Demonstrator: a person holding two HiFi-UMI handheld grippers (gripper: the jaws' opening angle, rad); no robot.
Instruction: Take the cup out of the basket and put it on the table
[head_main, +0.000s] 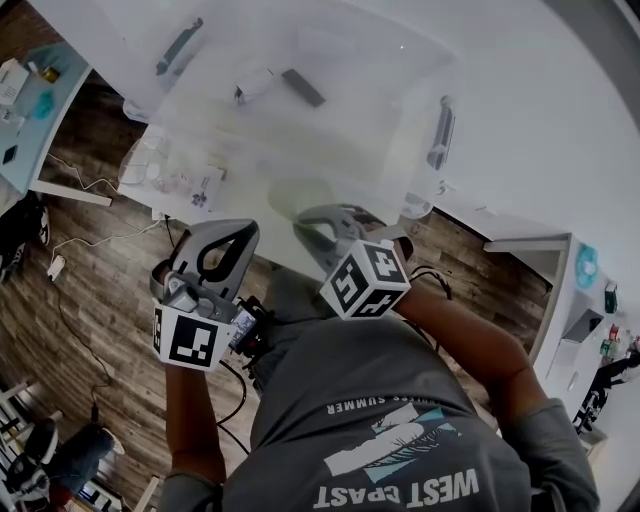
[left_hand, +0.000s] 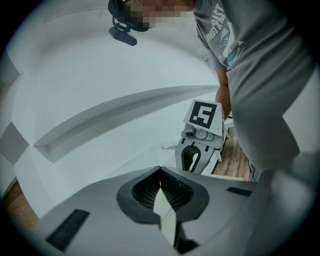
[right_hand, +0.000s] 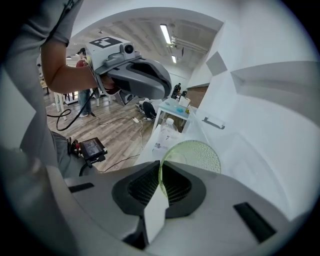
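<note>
Cup (right_hand: 195, 157), green and translucent, is pinched by its rim in the right tongs (right_hand: 161, 176), tilted at the near side of the clear basket (head_main: 437, 135) on the white worktop (head_main: 560, 120). Left tongs (left_hand: 160, 186) are clenched, empty, alongside. Plastic bottle (right_hand: 167, 129) stands beyond the cup.

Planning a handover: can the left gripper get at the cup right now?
Probably not yet. The green cup is pinched by its rim in the right gripper. The left gripper is shut and empty, and its view does not show the cup.
</note>
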